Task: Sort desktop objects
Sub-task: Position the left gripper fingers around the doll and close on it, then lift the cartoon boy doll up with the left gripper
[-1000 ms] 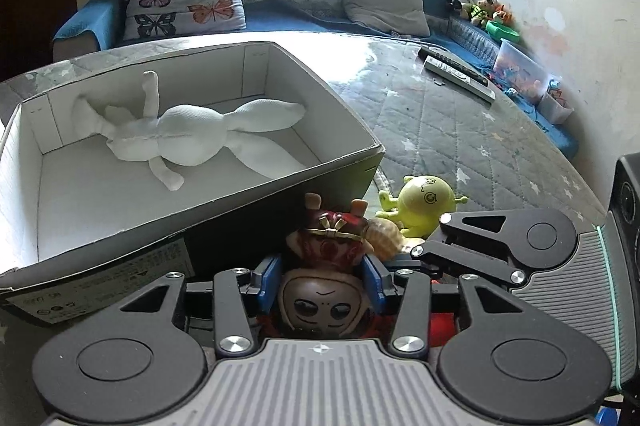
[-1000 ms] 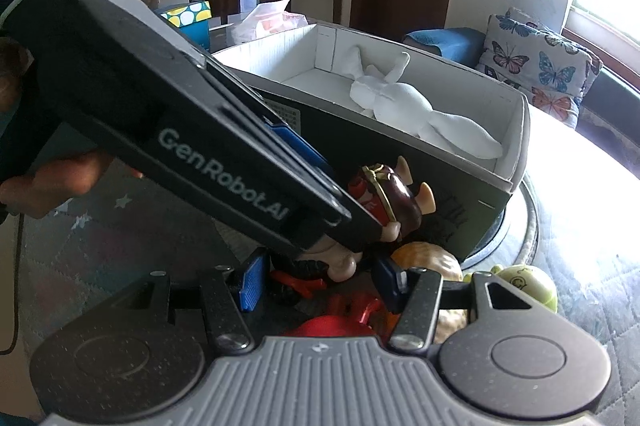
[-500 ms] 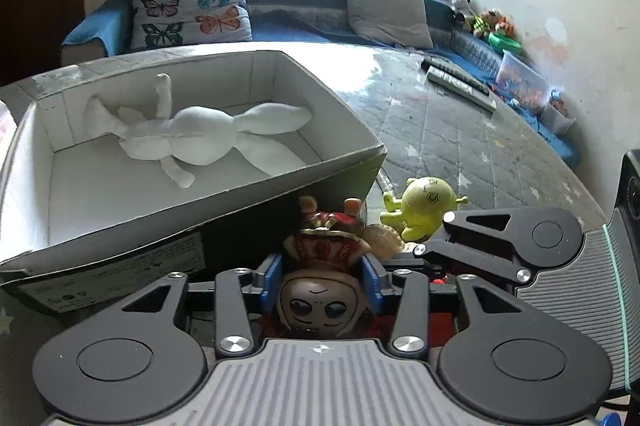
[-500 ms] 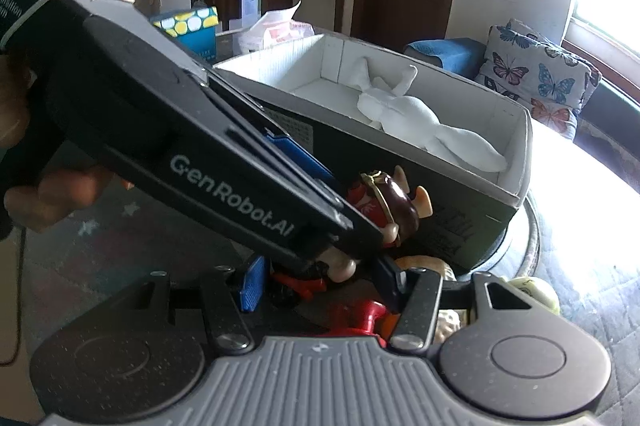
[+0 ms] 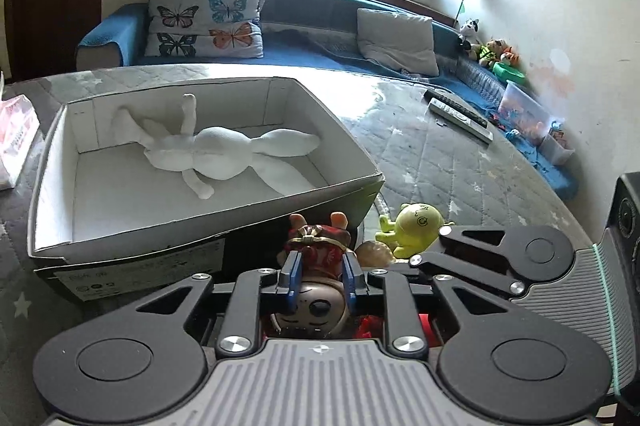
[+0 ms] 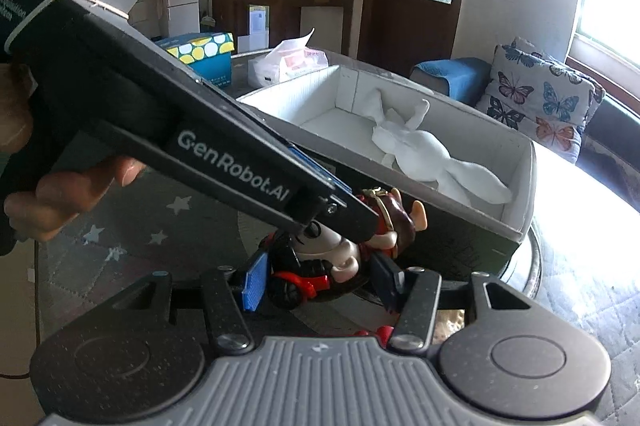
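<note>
A quilted grey star-print table (image 5: 440, 162) fronts a blue sofa. In the left wrist view, the left gripper (image 5: 319, 280) pinches a big-headed figurine (image 5: 318, 278) by its head. Just ahead stands an open cardboard box (image 5: 64, 226) holding a white plush rabbit (image 5: 224, 150); a green toy (image 5: 416, 226) sits ahead-right, beside the right gripper's linkage.

In the right wrist view, the right gripper (image 6: 320, 280) is spread around the figurine's (image 6: 340, 250) lower body, its pads apart from it. The left gripper's arm crosses in front, hiding the box's (image 6: 460, 246) near wall. A tissue pack (image 6: 288, 62) lies beyond.

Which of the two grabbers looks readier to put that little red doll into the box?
Probably the left. The left gripper is shut on the red doll, just short of the box wall. The right gripper is open, holding nothing.
</note>
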Demonstrator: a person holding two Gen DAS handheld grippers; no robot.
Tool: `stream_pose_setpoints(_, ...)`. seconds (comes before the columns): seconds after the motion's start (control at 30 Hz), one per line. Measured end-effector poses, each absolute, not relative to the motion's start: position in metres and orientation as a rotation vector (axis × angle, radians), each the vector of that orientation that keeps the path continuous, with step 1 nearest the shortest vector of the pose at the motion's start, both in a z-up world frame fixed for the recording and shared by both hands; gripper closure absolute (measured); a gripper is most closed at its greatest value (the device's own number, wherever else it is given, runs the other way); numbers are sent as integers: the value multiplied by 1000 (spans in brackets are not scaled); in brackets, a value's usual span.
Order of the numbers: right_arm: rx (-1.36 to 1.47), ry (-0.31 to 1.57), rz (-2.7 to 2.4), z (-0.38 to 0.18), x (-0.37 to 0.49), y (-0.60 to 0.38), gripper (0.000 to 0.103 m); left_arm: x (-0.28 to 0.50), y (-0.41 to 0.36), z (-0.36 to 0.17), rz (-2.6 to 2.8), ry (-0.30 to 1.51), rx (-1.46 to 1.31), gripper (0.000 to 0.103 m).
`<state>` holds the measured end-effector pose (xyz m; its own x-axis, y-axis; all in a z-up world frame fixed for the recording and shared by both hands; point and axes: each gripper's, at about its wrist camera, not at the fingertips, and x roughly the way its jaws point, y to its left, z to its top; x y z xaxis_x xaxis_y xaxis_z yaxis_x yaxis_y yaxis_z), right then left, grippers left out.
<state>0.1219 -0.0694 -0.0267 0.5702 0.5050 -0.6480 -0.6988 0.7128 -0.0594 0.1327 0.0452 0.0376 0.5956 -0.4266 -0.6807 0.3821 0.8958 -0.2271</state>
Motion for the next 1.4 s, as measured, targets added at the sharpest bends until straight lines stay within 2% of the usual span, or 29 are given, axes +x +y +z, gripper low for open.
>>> stream_pose_setpoints(0.27,-332,609,736,-13,120,-67,49,129,50,51,-459,786,-68,78)
stream_pose_setpoints(0.77,-269,700,789,-42,119,-69,49,125,57,21,-435,897,-105,72)
stream_pose_setpoints(1.4,-258,709,816,-38,109,-74,47,78,91,29,-363,852,-288,72)
